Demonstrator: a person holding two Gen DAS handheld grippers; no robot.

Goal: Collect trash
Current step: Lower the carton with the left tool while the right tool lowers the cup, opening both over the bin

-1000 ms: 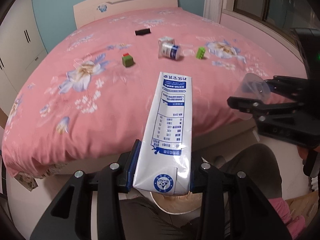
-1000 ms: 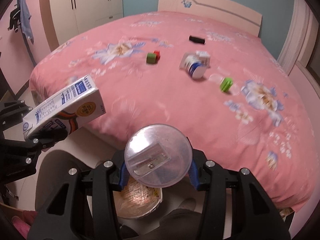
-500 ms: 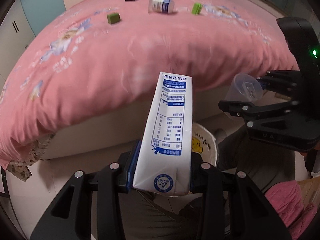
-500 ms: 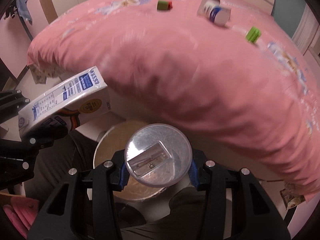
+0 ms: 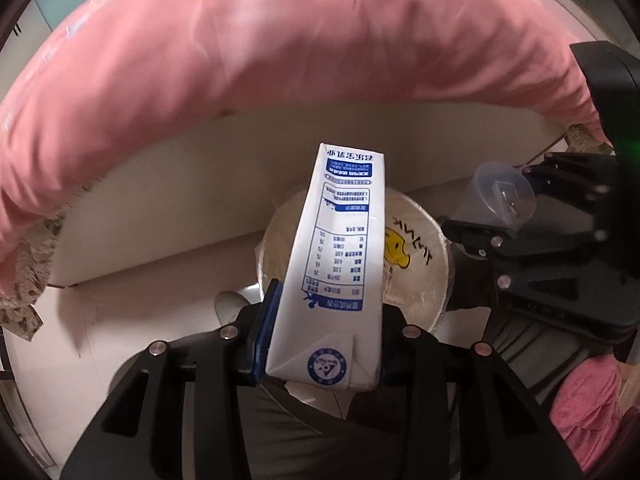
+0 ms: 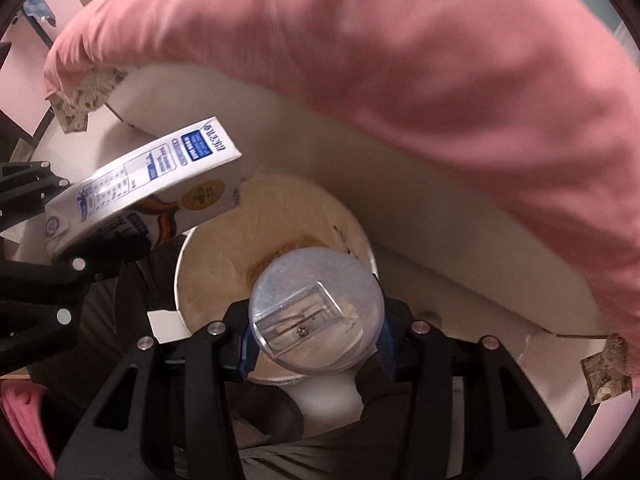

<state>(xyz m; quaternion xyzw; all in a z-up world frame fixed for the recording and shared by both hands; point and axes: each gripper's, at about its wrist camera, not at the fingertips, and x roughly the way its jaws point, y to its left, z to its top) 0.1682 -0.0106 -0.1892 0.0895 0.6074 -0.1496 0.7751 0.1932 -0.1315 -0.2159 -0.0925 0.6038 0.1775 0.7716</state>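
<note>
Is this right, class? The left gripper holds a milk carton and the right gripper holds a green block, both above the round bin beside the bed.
One error: the right gripper holds a clear round pencil sharpener, as the right wrist view shows. The left gripper does hold the milk carton above the bin.

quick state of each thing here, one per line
milk carton: clamped in left gripper, over the bin
pencil sharpener: clamped in right gripper, over the bin
bin: open, bag-lined
bedspread: hanging over the bed edge
</note>
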